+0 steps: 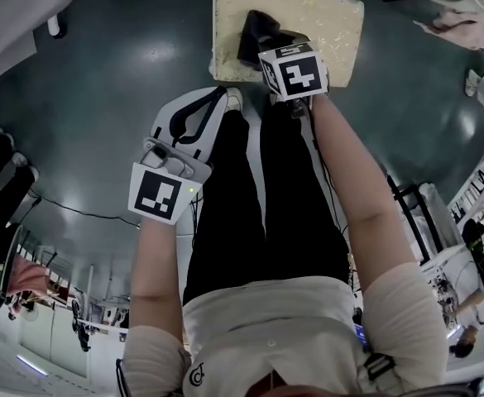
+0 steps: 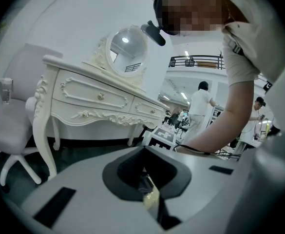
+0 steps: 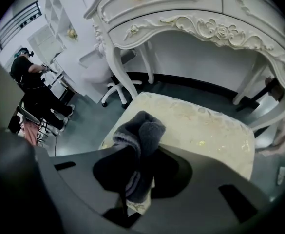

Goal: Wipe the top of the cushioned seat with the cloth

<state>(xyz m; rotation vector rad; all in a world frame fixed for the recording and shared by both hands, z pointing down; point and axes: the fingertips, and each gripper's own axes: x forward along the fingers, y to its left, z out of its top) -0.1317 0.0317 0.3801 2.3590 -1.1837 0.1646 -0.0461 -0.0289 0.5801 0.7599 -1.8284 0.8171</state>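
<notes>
The right gripper [image 1: 268, 46] pinches a bunched, dark grey ribbed-knit cloth [image 1: 254, 30] over the cream, square, brocade-textured cushioned seat [image 1: 341, 23] at twelve o'clock. The smooth white left gripper [image 1: 222, 96], jaws closed on nothing, hangs at its eight o'clock.

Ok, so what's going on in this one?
A person stands over a cream cushioned seat with a gripper in each hand. The right gripper is shut on a dark grey cloth, held over the seat's top; whether the cloth touches the seat can't be told. The left gripper is shut and empty, beside the person's legs, off the seat.
</notes>
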